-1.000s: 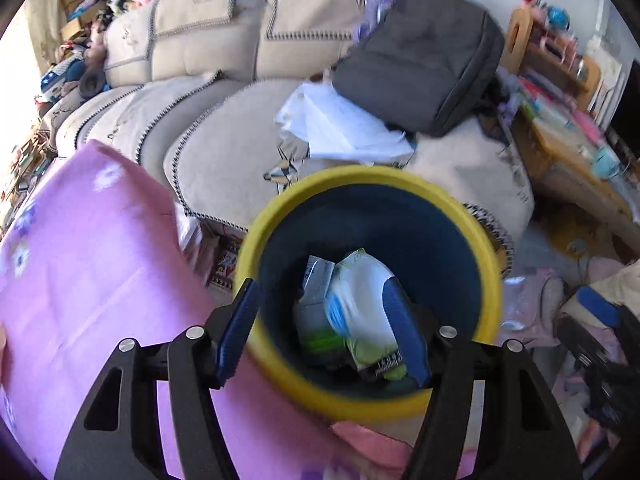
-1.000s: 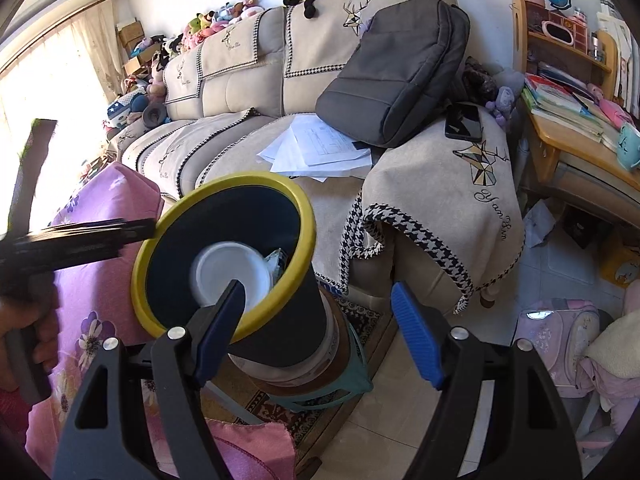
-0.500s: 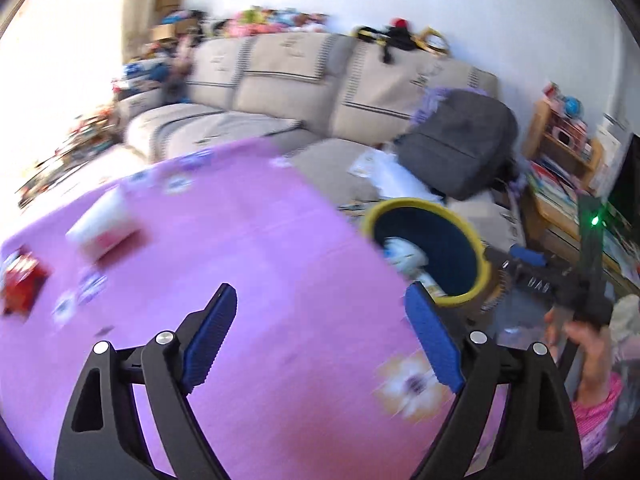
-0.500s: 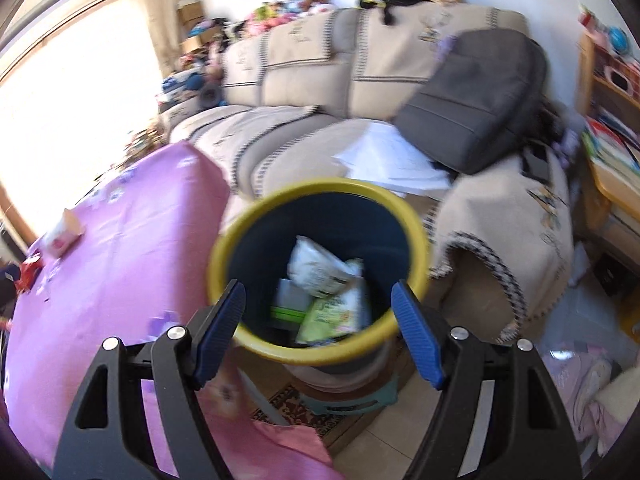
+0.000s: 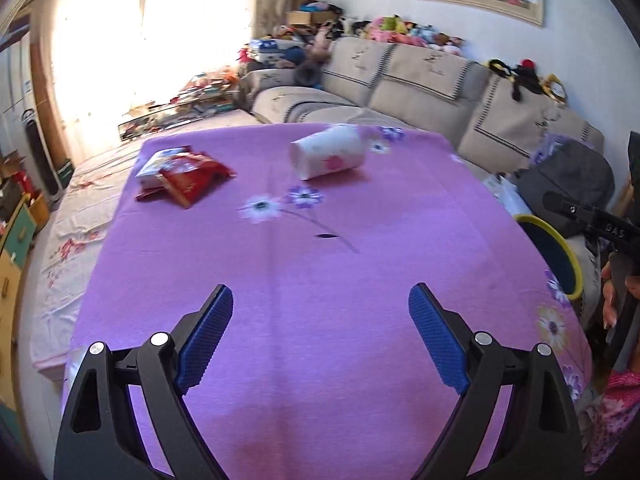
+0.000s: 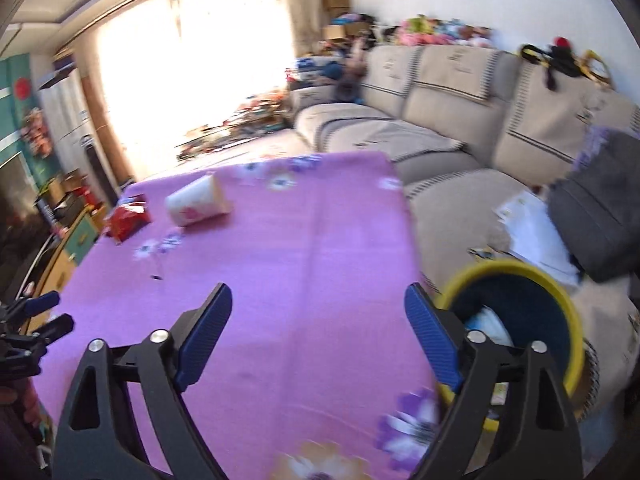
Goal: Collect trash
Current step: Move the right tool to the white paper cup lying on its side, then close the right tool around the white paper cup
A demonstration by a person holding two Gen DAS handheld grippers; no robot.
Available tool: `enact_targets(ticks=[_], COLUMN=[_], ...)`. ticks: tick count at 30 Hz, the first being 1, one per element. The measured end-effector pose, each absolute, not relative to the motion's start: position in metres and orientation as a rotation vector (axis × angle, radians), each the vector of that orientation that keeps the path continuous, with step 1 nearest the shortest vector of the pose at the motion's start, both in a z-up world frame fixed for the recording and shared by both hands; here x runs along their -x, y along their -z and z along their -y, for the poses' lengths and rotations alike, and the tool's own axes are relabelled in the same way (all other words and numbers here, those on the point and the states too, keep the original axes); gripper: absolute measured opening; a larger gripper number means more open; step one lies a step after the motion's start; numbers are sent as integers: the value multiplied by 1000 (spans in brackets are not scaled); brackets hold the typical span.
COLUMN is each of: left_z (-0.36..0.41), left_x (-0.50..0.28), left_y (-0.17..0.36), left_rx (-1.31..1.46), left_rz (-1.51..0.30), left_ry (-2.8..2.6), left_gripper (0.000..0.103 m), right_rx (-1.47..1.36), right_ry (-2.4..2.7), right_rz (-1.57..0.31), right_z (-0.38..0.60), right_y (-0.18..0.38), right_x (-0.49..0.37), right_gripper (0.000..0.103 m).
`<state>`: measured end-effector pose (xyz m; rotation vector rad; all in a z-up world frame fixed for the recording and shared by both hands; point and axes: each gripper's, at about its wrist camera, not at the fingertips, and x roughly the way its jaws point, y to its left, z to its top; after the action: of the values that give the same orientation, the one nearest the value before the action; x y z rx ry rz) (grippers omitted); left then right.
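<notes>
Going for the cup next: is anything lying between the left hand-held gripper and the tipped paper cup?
Nothing visible. Only bare purple tablecloth lies between the open left hand-held gripper and the paper cup. The red snack packets lie off to the cup's left.

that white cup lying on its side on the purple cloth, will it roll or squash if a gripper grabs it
The white cup lies tipped over on the purple tablecloth, so a nudge would probably roll it, likely in a curve since it tapers. It looks like thin disposable paper, so probably light and easy to crush. A gentle grip across its body seems safest.
</notes>
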<state>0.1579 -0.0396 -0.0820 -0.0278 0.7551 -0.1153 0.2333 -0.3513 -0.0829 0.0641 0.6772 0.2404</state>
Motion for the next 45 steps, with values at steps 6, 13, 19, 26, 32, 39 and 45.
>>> enact_targets(ticks=[6, 13, 19, 26, 32, 39, 45], left_z=[11, -7, -22, -32, -35, -31, -28], left_x=[-161, -156, -155, -157, -161, -164, -164], left_y=[83, 84, 87, 96, 100, 105, 105], left_rx=[64, 108, 144, 171, 184, 185, 177], left_rz=[-736, -728, -726, -743, -753, -770, -775], left_ry=[97, 99, 89, 86, 86, 92, 101], left_gripper=[89, 91, 91, 91, 91, 91, 91], right_rx=[57, 134, 209, 251, 270, 261, 216], right_ry=[-411, -464, -439, -407, -385, -383, -381], right_rz=[-658, -694, -717, -746, -773, -824, -831], right_z=[253, 183, 161, 147, 139, 139, 148], right_y=[82, 98, 111, 123, 132, 144, 138], right_x=[-276, -345, -380, -409, -428, -443, -431], right_gripper=[96, 96, 96, 96, 96, 93, 80])
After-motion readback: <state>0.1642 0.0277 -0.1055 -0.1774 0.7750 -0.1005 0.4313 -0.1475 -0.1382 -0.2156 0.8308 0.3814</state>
